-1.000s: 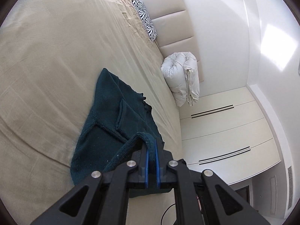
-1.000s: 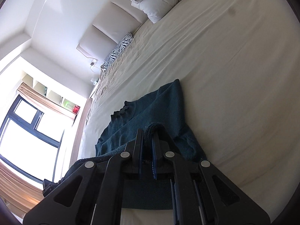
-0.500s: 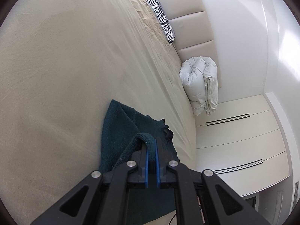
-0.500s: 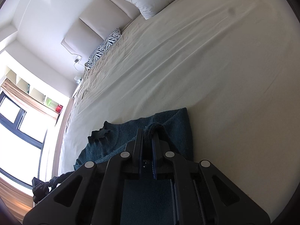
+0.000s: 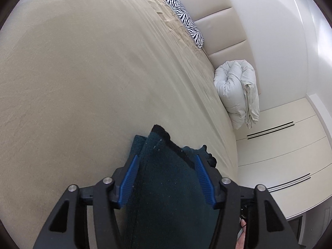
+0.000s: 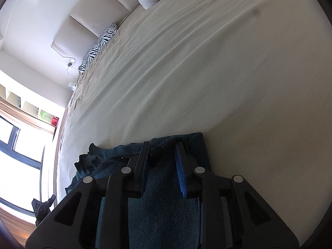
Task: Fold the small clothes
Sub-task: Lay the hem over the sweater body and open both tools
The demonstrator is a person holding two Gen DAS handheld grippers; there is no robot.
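Note:
A dark teal knitted garment (image 5: 164,178) lies folded over itself on the beige bed sheet (image 5: 83,78), near the bed's near edge. My left gripper (image 5: 166,159) is open, its blue pads spread on either side of the garment's folded edge, which lies loose between them. In the right wrist view the same garment (image 6: 161,178) lies under and between the fingers. My right gripper (image 6: 162,147) is open too, pads apart over the top fold. Neither gripper holds the cloth.
A rolled white duvet (image 5: 238,95) and a zebra-print pillow (image 5: 186,22) lie at the padded headboard (image 5: 220,31). White wardrobe doors (image 5: 280,155) stand past the bed's edge. A window (image 6: 18,149) is at the left in the right wrist view.
Both grippers carried the garment's edge forward over the rest of it, then opened and let go. The garment now lies doubled over and shorter.

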